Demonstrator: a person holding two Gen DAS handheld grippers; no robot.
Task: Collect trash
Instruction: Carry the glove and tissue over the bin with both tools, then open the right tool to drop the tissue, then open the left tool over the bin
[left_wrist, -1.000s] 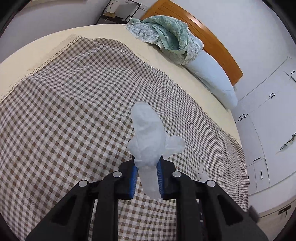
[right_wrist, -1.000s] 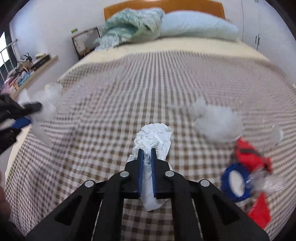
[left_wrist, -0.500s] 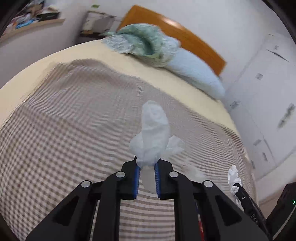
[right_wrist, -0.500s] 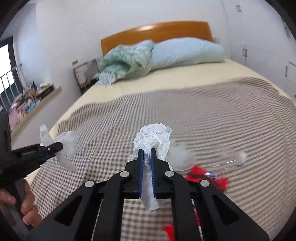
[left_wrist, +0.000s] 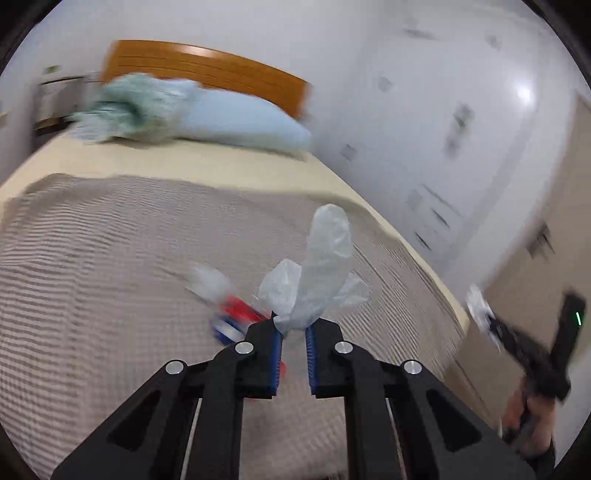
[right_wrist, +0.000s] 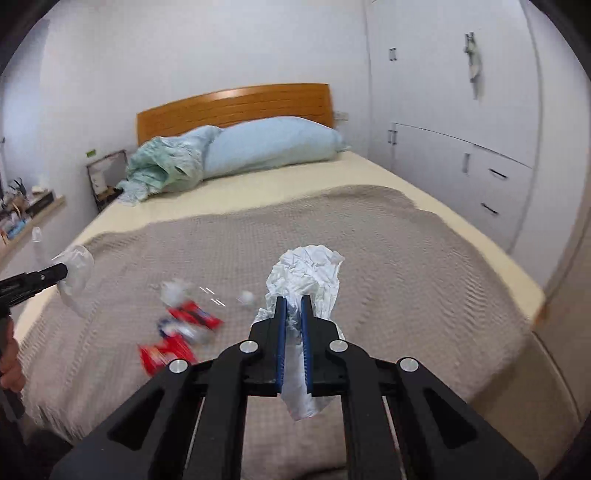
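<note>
The left claw (left_wrist: 293, 330) pinches a translucent plastic scrap (left_wrist: 321, 273) at its tips; the right claw (right_wrist: 293, 314) is clenched on a crumpled white paper (right_wrist: 306, 273). Best keep both grips firm while carrying. Red wrappers (right_wrist: 173, 339) lie lower left on the bed (right_wrist: 369, 258); its near edge and the wardrobe (right_wrist: 461, 129) at right limit room.

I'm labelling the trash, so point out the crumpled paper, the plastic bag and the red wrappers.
crumpled paper (right_wrist: 308, 271), right wrist view, on its wrinkled top above the fingers.
plastic bag (left_wrist: 325, 266), left wrist view, on its upright middle.
red wrappers (right_wrist: 166, 352), right wrist view, on the nearest wrapper lying on the blanket.
</note>
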